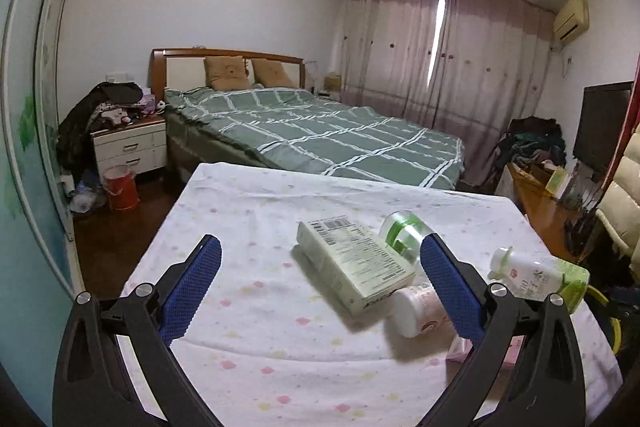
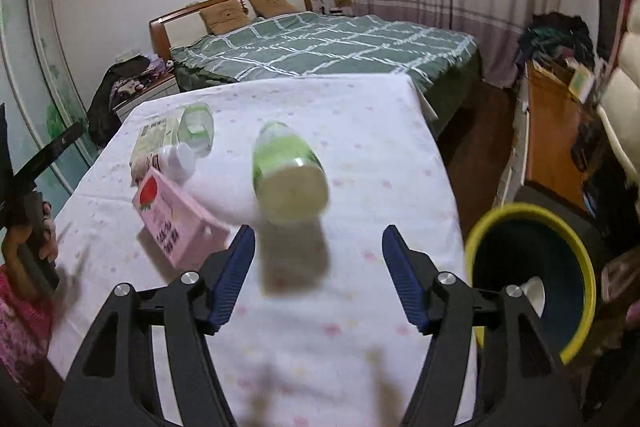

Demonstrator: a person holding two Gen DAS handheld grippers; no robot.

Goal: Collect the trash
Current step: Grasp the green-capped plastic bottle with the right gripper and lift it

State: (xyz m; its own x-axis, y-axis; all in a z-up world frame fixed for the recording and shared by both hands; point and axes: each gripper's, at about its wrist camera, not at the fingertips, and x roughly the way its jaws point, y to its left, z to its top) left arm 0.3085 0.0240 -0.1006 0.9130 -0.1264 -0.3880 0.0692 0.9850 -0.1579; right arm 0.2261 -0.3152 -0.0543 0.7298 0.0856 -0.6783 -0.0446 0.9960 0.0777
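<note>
Here the right tongs point(image 2: 319, 259) gape wide, empty, nearest the green-banded white plastic bottle point(image 2: 290, 173): it lies dead ahead on the white dotted tabletop point(image 2: 380, 131), long axis pointing away. Left tongs point(image 1: 320, 275) equally spread, empty.

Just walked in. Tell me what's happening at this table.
A person with a gripper in each hand is clearing trash off a cloth-covered table. Both the left gripper and right gripper are open and empty. On the cloth lie a green-labelled bottle, a pink carton, a white jar, a pale green box and a clear green-banded container. A yellow-rimmed bin stands beside the table, by the right gripper.
</note>
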